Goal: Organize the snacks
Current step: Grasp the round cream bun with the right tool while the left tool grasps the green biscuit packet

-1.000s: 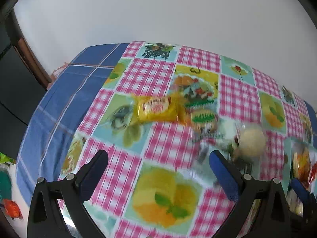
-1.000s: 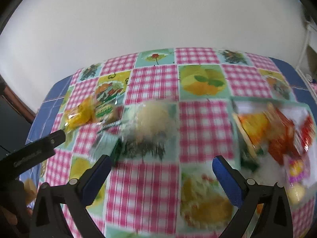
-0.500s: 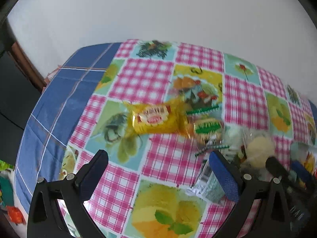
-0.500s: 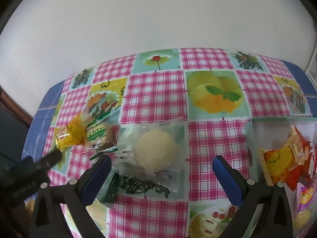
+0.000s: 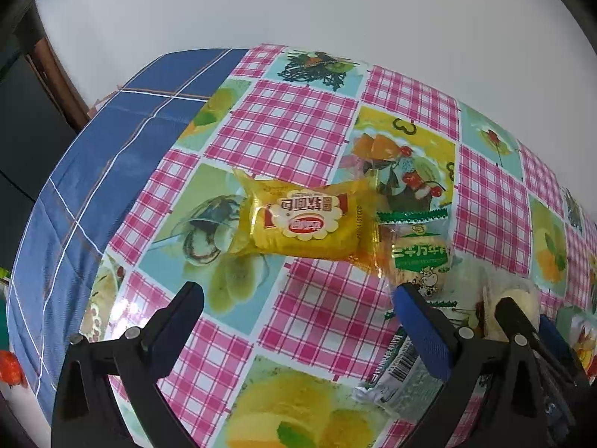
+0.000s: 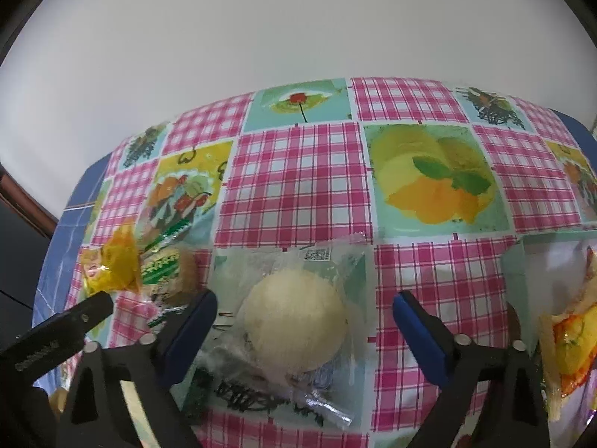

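A round pale bun in a clear wrapper (image 6: 294, 321) lies between the blue pads of my right gripper (image 6: 304, 310). Its jaws are closing, and a gap still shows on each side of the bun. In the left wrist view my left gripper (image 5: 298, 306) stands open just short of a yellow bread packet (image 5: 302, 224), nothing between its pads. A green-labelled snack (image 5: 418, 257) lies against the yellow packet's right end. The bun (image 5: 518, 298) is partly hidden there by the right gripper.
A clear container (image 6: 522, 261) holding several orange and yellow snack packets sits at the right. A grey-white packet (image 5: 403, 373) lies by the left gripper's right finger. The checked tablecloth (image 6: 298, 186) ends at a white wall; blue cloth (image 5: 93, 186) drapes the left edge.
Both grippers have come down closer to the table. The right one has centred on the bun and its jaws have narrowed. The left one has neared the yellow packet.
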### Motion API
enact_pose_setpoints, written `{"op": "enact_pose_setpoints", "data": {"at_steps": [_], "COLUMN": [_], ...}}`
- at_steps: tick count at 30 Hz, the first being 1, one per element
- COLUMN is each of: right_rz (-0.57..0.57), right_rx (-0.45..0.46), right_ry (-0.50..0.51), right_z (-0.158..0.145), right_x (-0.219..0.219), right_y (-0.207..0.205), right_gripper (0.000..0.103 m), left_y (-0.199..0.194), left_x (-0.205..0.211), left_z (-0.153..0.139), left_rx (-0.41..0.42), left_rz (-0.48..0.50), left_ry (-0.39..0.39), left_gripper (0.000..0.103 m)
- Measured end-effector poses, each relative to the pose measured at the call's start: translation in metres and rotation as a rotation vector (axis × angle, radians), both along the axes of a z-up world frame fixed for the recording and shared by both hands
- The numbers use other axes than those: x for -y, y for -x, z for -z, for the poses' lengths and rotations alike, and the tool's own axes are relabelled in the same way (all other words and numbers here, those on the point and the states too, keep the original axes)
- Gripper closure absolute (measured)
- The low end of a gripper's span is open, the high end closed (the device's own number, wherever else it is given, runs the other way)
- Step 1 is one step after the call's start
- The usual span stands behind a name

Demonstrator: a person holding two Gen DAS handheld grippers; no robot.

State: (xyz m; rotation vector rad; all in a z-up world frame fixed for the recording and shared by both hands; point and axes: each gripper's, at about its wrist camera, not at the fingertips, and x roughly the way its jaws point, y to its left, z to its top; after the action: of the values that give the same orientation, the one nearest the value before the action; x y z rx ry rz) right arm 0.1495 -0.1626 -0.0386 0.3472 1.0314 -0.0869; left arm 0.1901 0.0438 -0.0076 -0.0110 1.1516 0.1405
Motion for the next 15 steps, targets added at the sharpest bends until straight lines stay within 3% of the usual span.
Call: {"op": "enact_pose_setpoints", "data": {"at_steps": [6, 15], "right_rz": [0.008, 0.016], "right_rx": [-0.022, -0.099], "right_ry": [-0.025, 0.008], "right_z": [0.002, 0.005], "right_x": [0.007, 0.017], "right_y": [0.007, 0.038], "right_gripper": [0.035, 0.036], "left_y": [0.002, 0.012], "left_x": [0.015, 0.050], "left_z": [0.001, 0.001], "left_rx": [-0.025, -0.063], "left_rz": [0.029, 0.155], "left_ry": [0.029, 0.046], "left_gripper": [0.001, 0.001]}}
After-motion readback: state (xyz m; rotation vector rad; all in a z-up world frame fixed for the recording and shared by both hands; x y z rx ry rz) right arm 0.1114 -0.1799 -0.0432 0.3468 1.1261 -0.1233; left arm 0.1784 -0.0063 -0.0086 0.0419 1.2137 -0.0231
